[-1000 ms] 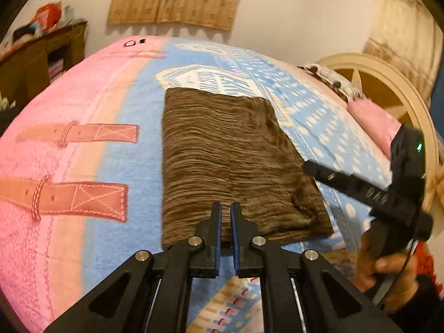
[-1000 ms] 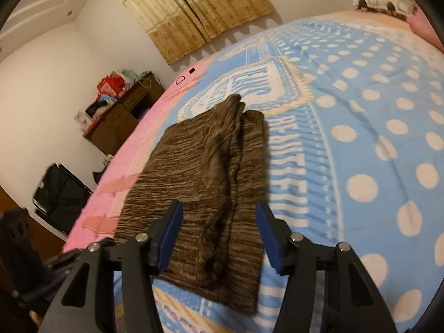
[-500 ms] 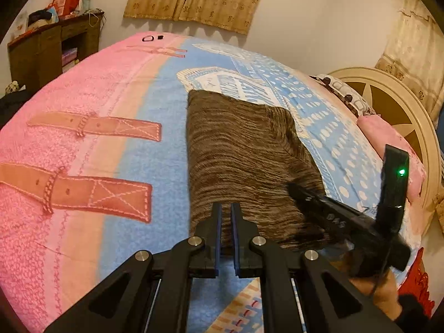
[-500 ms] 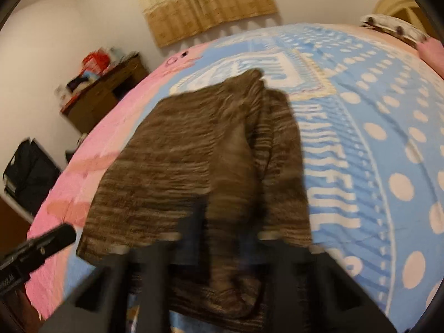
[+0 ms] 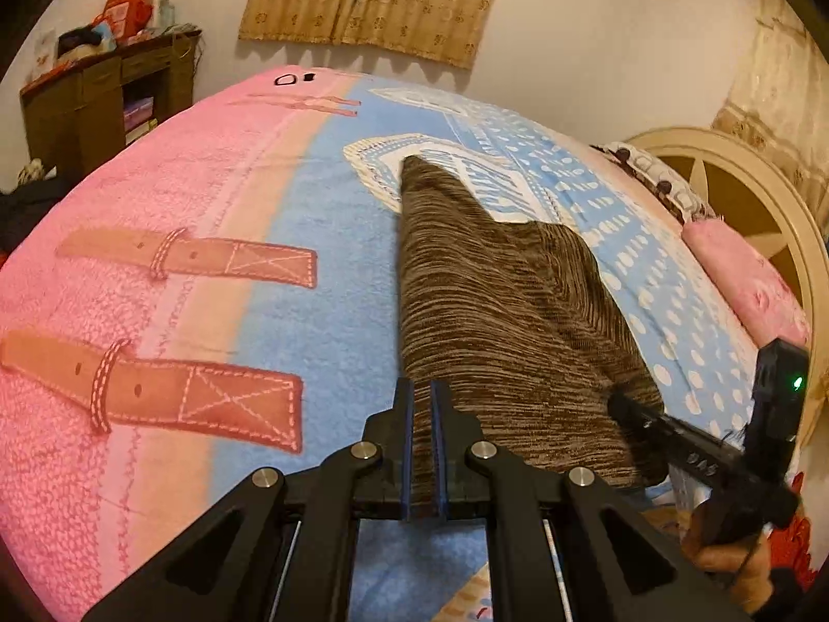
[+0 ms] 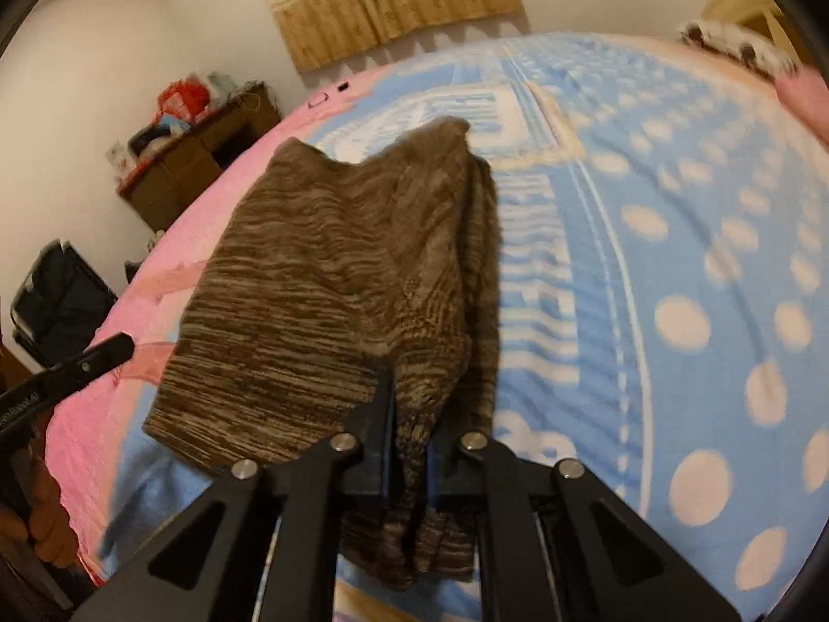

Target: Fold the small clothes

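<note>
The brown striped knit garment (image 5: pixel 497 321) lies on the bed (image 5: pixel 321 280), over the blue part of the blanket, with its near edge raised off the cover. The left hand-held gripper (image 5: pixel 423 414) is pinched together on the near left corner of that edge, a strip of knit showing between its blue pads. The right hand-held gripper (image 6: pixel 409 435) is clamped on the near right side, where the cloth is bunched into thick hanging folds (image 6: pixel 425 544) below the jaws.

From where I stand, this looks like the start of a fold that carries the near edge over toward the far one. To do it well, both corners ought to rise together and stay level, with the cloth between them drawn just taut enough to take out the sag but not so hard that the loose knit stretches. The right side holds more layers than the left, so I would watch that none slips free on the way over.

The far end (image 5: pixel 414 166) comes to a point on the white pattern of the blanket and looks uneven, so the near edge should be laid to match the far edge as a whole, not that tip alone. The soft blanket may drag at the underside; lifting clear before moving across should keep the lower layer from creeping. Let go only once the cloth lies flat.
</note>
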`<action>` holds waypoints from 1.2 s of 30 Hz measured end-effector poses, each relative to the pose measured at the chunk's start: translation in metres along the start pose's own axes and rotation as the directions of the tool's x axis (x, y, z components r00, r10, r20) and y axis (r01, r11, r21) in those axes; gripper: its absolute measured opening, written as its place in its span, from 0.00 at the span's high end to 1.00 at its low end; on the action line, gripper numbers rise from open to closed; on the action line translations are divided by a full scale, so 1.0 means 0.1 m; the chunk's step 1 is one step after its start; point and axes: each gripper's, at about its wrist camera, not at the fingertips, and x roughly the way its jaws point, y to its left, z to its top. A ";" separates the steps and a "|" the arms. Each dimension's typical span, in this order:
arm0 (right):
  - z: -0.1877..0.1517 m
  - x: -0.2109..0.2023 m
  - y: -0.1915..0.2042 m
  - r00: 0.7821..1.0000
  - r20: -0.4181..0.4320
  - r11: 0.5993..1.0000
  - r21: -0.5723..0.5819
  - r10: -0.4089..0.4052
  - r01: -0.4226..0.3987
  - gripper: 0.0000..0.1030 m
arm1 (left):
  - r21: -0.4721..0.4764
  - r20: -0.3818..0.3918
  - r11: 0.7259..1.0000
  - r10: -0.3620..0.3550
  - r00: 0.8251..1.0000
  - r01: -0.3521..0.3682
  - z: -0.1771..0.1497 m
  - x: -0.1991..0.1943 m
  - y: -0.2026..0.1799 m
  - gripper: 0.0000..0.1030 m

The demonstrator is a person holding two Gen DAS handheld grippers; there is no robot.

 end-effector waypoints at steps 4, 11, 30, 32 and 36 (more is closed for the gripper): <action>0.07 -0.18 -0.05 0.999 0.033 0.999 0.039 0.010 -0.011 0.76 | 0.047 0.028 0.999 0.003 1.000 -0.005 0.07 0.00 -0.06 0.94; 0.64 -0.29 0.20 0.983 0.178 0.992 -0.109 -0.043 0.063 0.67 | 0.062 0.036 0.998 0.021 0.999 -0.023 0.43 0.38 -0.30 0.94; 1.18 0.57 -0.21 0.980 0.106 0.984 -0.048 -0.166 0.172 0.90 | 0.089 0.024 0.991 0.096 0.995 -0.098 0.31 0.84 -0.28 0.93; 1.02 0.30 -0.13 0.974 0.158 0.985 -0.043 -0.161 0.170 0.70 | 0.095 0.032 0.989 0.110 0.993 -0.113 0.29 0.84 -0.27 0.92; 0.71 -0.11 0.04 0.967 0.220 0.988 -0.048 -0.131 0.145 0.47 | 0.079 0.017 0.995 0.065 0.998 -0.066 0.26 0.78 -0.30 0.56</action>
